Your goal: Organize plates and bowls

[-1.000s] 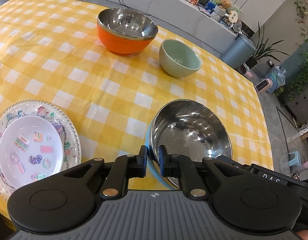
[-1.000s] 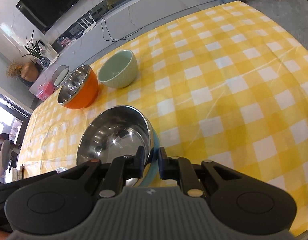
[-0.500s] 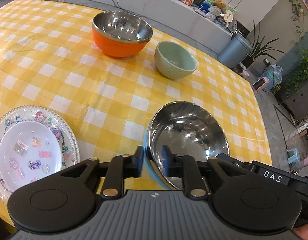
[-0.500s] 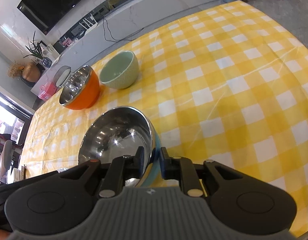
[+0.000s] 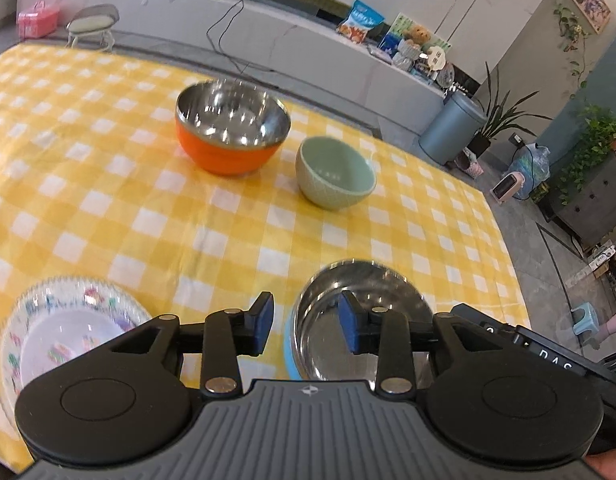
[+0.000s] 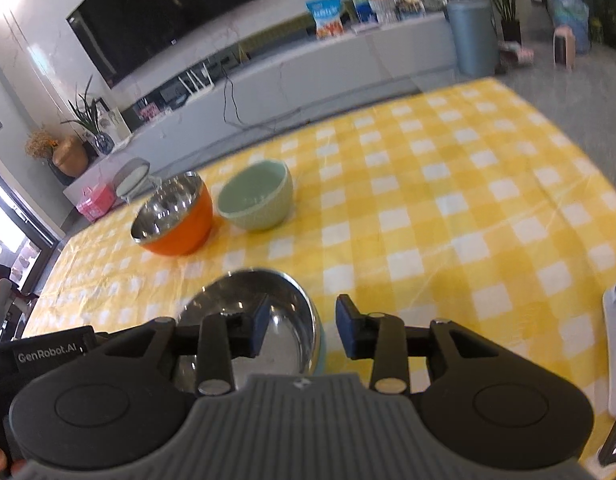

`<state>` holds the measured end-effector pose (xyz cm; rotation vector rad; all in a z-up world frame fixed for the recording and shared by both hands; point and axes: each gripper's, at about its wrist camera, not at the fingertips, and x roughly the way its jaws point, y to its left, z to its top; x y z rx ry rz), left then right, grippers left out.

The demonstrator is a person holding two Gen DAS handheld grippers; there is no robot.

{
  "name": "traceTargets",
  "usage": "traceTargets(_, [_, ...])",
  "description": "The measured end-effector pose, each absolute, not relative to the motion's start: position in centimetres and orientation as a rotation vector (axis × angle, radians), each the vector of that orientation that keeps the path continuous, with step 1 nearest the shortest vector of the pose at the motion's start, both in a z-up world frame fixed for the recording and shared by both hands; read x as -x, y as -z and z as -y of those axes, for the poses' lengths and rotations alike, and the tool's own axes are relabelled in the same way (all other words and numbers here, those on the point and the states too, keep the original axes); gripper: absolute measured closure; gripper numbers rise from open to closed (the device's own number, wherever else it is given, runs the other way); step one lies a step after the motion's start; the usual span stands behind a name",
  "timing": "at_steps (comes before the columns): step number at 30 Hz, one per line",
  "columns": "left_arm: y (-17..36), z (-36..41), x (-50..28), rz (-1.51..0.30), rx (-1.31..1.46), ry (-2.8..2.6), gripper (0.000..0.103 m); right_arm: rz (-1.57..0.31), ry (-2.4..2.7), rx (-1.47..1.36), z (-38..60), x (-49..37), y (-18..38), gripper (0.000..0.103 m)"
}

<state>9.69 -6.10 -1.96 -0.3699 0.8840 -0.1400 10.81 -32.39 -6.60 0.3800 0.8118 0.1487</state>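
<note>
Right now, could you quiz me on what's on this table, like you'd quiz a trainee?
1. True or false: both grippers, left gripper and right gripper, are open.
2. Which bowl sits nearest the grippers: A orange bowl, B green bowl, C blue-sided steel bowl?
3. Fill in: the small plate rests on a larger ____.

Key: 1 true; 2 C; 3 plate.

Table covered by a yellow-and-white checked cloth. Resting on it: an orange bowl with a steel interior, a pale green ceramic bowl just beside it, a blue-sided steel bowl nearer, and a patterned clear plate holding a smaller white plate.
</note>
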Motion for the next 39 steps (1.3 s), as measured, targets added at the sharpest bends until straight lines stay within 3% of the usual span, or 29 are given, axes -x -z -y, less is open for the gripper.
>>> traceTargets(13, [0.8, 5.3, -13.8, -0.836, 0.361, 0.198, 0.054, -0.77, -0.147, -0.338, 31.2, -14.9, 5.8, 0.063])
traceTargets(25, [2.5, 4.2, -19.6, -0.855, 0.439, 0.178, 0.054, -0.82, -0.149, -0.376, 30.5, -20.2, 6.3, 0.063])
traceTargets(32, [1.5, 3.8, -21.4, -0.801, 0.348, 0.153, 0.053, -0.876, -0.173, -0.412, 29.3, -23.4, 7.3, 0.063])
traceTargets(36, [0.4, 2.4, -22.2, -0.769, 0.26, 0.128, 0.048, -0.884, -0.201, -0.414, 27.3, -25.1, 7.1, 0.062])
traceTargets(39, [-0.1, 0.8, -23.0, -0.765, 0.206, 0.089, 0.042, -0.894, -0.229, -0.418, 25.1, -26.4, 6.9, 0.056])
